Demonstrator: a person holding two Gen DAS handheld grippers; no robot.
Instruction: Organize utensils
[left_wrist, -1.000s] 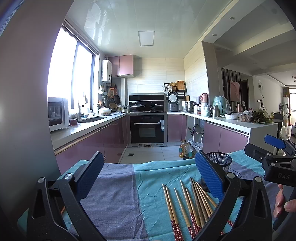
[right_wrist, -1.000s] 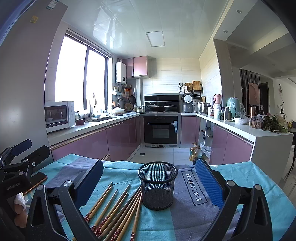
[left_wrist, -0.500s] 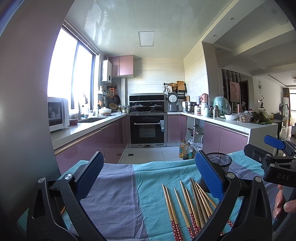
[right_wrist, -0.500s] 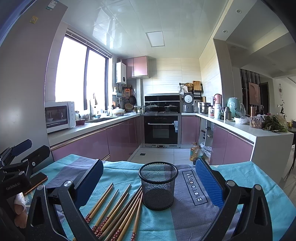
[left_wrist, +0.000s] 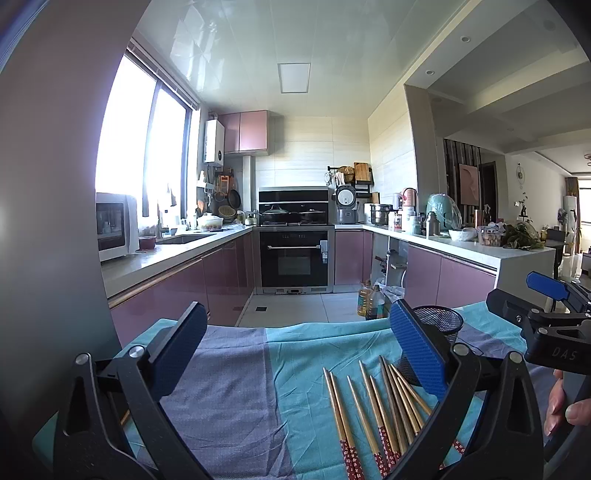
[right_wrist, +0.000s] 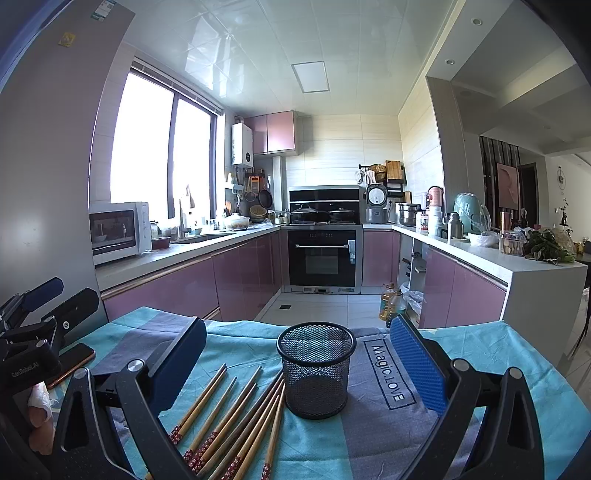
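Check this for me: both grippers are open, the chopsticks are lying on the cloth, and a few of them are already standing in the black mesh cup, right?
Not quite. The black mesh cup holds no chopsticks; the right wrist view shows it empty. All the chopsticks lie on the cloth beside it. Both the left gripper and right gripper are open.

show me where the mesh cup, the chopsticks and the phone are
mesh cup (right_wrist: 316, 373), right wrist view, front of its wire wall
chopsticks (right_wrist: 236, 417), right wrist view, mid-shaft of the loose bunch
phone (right_wrist: 75, 363), right wrist view, its dark face near the copper edge
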